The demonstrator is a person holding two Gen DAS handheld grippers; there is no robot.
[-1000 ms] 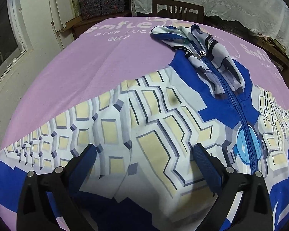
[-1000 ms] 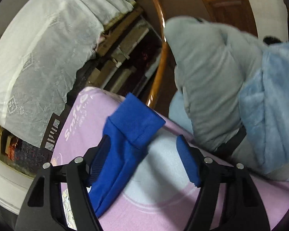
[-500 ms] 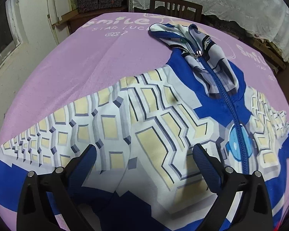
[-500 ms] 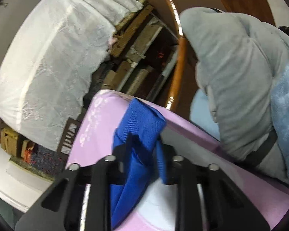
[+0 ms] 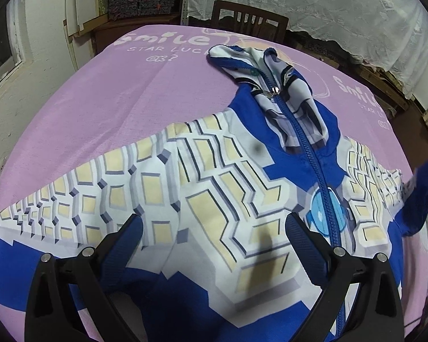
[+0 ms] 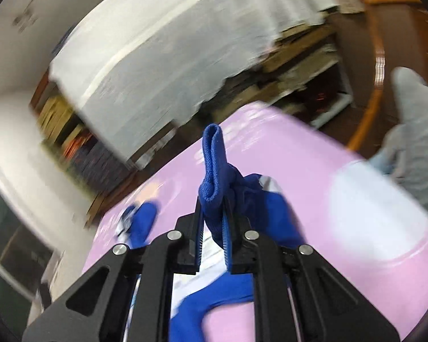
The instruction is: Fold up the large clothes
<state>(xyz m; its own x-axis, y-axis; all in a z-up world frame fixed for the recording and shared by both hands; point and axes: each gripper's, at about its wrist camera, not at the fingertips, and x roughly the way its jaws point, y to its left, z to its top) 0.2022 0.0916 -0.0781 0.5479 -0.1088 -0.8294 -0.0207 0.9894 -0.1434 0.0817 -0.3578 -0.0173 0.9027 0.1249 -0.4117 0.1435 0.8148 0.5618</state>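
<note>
A blue, white and cream patterned zip jacket point(image 5: 214, 176) lies spread on the pink tablecloth point(image 5: 105, 102), hood toward the far end. My left gripper point(image 5: 214, 225) is open just above the jacket's front, left of the zipper point(image 5: 314, 154). My right gripper point(image 6: 214, 213) is shut on the blue sleeve cuff point(image 6: 212, 165) and holds it lifted off the table; the raised sleeve also shows at the right edge of the left wrist view point(image 5: 422, 193).
A wooden chair point(image 5: 248, 20) stands at the table's far end, under a white lace cover point(image 5: 328, 2). Grey and blue cushions point(image 6: 413, 131) sit beside the table on the right. A wall and window are to the left.
My right gripper closed on the sleeve cuff, then lifted it and swung it inward over the table. My left gripper stayed open and drew back slightly over the jacket.
</note>
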